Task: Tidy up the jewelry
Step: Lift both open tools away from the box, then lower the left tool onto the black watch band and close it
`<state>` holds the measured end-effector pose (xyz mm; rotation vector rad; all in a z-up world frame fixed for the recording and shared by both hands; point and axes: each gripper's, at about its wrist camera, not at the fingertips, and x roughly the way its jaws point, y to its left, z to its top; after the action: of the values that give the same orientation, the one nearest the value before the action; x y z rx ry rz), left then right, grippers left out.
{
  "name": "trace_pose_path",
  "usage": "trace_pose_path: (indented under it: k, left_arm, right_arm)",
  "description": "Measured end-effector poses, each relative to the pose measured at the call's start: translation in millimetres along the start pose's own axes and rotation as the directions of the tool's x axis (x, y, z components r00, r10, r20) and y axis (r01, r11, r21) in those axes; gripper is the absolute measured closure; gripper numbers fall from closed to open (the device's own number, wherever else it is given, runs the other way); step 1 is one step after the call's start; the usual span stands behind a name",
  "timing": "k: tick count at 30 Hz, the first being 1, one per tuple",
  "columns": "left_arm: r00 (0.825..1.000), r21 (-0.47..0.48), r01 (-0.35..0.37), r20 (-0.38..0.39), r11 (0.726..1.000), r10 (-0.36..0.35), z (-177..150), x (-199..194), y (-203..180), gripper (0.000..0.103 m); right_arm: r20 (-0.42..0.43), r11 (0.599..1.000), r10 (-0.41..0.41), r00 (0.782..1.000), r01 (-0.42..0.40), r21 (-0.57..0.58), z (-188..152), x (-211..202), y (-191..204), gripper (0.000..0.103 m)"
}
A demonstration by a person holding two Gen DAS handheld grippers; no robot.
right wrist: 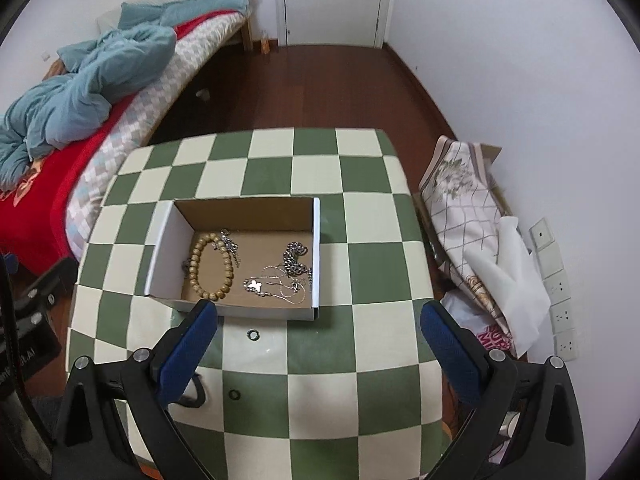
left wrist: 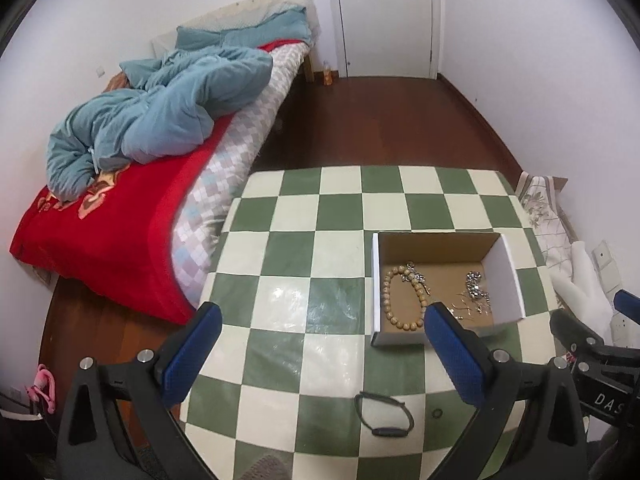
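An open cardboard box (left wrist: 505, 276) (right wrist: 164, 244) stands on the green and cream checked table (left wrist: 300, 248) (right wrist: 360, 264). In it lie a wooden bead bracelet (left wrist: 389, 300) (right wrist: 202, 256) and silver chains (left wrist: 474, 286) (right wrist: 296, 258), one with a small pendant (right wrist: 254, 285). On the table near me lie a black band (left wrist: 384, 416) (right wrist: 196, 394), a dark ring (left wrist: 438, 413) (right wrist: 233, 395) and a silver ring (right wrist: 253, 334). My left gripper (left wrist: 322, 330) is open and empty left of the box. My right gripper (right wrist: 318, 326) is open and empty in front of the box.
A bed with a red blanket (left wrist: 108, 220) and blue duvet (left wrist: 160, 112) runs along the table's left. Folded cloth and white bags (right wrist: 472, 216) lean on the right wall by wall sockets (right wrist: 560, 312). A white door (left wrist: 384, 16) stands beyond the wooden floor.
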<state>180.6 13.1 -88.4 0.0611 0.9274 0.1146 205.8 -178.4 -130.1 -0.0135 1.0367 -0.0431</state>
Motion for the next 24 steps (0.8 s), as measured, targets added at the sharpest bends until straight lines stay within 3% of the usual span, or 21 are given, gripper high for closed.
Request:
trace_pose_path:
  k: [5, 10, 12, 15, 18, 24]
  left_arm:
    - [0.999, -0.007, 0.011, 0.052, 1.0, -0.01, -4.4, -33.0, 7.0, 0.0]
    - [0.999, -0.023, 0.008, 0.054, 1.0, -0.007, -18.8, -43.9, 15.4, 0.0]
    - [1.0, -0.02, 0.005, 0.027, 1.0, -0.004, -30.8, -35.9, 16.2, 0.0]
    - [0.997, -0.03, -0.001, -0.081, 1.0, -0.001, -56.7, -5.4, 17.5, 0.0]
    - [0.978, -0.059, 0.038, -0.203, 0.998, -0.049, -79.8, 30.8, 15.7, 0.0]
    - [0.917, -0.152, 0.158, -0.343, 0.976, -0.202, -104.8, 81.4, -1.4, 0.021]
  right_arm:
    - [0.055, 1.0, 0.016, 0.998, -0.016, 0.015, -10.3, -34.4, -2.1, 0.001]
    - [0.069, 0.997, 0.048, 0.996, -0.052, 0.052, -27.1, -53.7, -10.5, 0.001]
    - [0.059, 0.997, 0.05, 0.997, -0.054, 0.061, -36.6, -51.2, -13.4, 0.001]
    - [0.013, 0.994, 0.068, 0.998, -0.069, 0.083, -54.2, -34.3, -17.2, 0.006]
    - [-0.06, 0.991, 0.088, 0.994, -0.081, 0.105, -73.3, -6.8, -20.4, 0.031]
    - [-0.154, 0.981, 0.129, 0.98, -0.103, 0.165, -102.7, 39.3, -30.1, 0.033]
